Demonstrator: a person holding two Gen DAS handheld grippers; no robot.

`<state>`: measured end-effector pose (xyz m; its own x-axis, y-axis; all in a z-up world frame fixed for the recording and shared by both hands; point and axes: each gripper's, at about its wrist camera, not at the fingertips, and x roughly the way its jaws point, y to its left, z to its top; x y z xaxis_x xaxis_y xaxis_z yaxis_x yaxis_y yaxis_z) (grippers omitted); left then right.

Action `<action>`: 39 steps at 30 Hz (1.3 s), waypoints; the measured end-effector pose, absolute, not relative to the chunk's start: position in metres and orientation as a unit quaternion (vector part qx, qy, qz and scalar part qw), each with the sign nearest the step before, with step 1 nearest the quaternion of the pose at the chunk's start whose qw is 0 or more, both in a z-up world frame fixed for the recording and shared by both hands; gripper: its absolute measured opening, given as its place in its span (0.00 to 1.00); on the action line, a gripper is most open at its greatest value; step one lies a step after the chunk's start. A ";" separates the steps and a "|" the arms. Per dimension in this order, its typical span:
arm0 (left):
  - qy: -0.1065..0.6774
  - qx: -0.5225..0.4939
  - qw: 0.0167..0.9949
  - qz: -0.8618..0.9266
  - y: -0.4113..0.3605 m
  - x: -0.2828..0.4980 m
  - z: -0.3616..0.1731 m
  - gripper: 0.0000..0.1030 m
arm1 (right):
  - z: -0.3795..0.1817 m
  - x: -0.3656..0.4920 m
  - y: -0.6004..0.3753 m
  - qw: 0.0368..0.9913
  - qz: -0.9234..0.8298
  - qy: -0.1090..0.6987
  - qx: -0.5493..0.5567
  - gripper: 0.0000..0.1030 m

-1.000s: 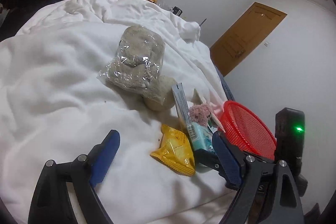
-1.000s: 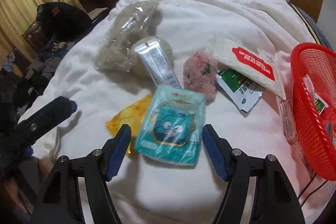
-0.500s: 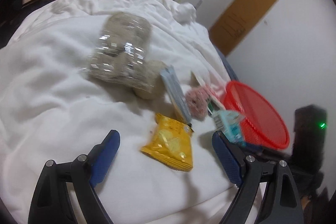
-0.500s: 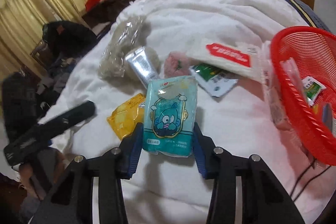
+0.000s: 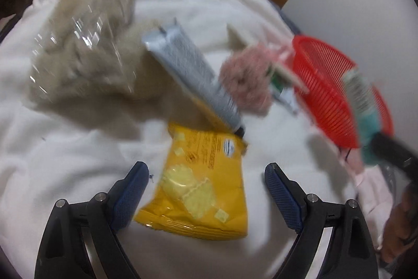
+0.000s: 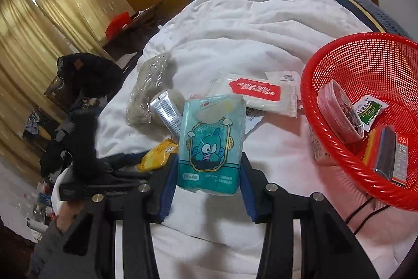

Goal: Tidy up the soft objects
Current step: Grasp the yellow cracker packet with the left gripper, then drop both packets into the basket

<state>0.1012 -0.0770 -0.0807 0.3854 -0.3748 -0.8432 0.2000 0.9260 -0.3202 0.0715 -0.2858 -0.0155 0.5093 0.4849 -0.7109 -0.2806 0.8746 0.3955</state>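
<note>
Left wrist view, much blurred: the left gripper (image 5: pixel 206 182) has its two blue ribbed pads wide apart, and the yellow snack bag (image 5: pixel 198 184) lies flat on the white blanket (image 5: pixel 78 148) between them, touching neither pad. The bag is a crinkled foil pouch, its top corner under the cap end of one grey tube (image 5: pixel 193 75). Beside the tube is one pink fluffy ball (image 5: pixel 245 80), and further left one grey plush toy (image 5: pixel 83 49) wrapped in shiny clear plastic. One red mesh basket (image 5: pixel 329 85) of plastic stands at the right, with the teal pack (image 5: pixel 365 122) seen edge-on in front of it.

Right wrist view: the right gripper (image 6: pixel 207 174) is clamped on the teal tissue pack (image 6: pixel 211 140); both blue pads press its lower sides and the pack is lifted above the blanket. The pack is soft, smooth film with a cartoon fish printed on it. Beyond it lies one white wipes pack (image 6: pixel 263 98) with a red label, flat and rectangular. The round basket (image 6: pixel 326 153) is just to the right; inside it I count one clear lidded cup (image 6: pixel 339 114), one green-white sachet (image 6: pixel 369 111) and some flat packets, whose number I cannot tell.
</note>
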 end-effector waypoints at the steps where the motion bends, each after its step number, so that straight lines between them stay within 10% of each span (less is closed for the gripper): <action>1: 0.517 -0.078 0.835 -0.170 -0.078 0.097 -0.080 0.87 | -0.015 0.071 -0.287 0.861 0.223 0.442 0.117 0.42; 6: 0.480 -0.073 0.857 -0.175 -0.075 0.075 -0.071 0.54 | -0.008 0.070 -0.293 0.865 0.220 0.433 0.126 0.42; 27: 0.388 -0.126 0.880 -0.241 -0.071 0.065 0.001 0.51 | 0.010 0.079 -0.437 0.898 0.088 0.406 0.146 0.42; 39: 0.433 -0.087 0.829 -0.343 -0.234 0.106 0.046 0.51 | -0.022 0.072 -0.463 0.886 0.050 0.453 0.083 0.42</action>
<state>0.1061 -0.2343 0.0465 0.3909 -0.6440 -0.6577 0.4930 0.7499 -0.4412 0.0720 -0.4629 -0.0219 0.5838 0.1648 -0.7950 -0.0139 0.9811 0.1932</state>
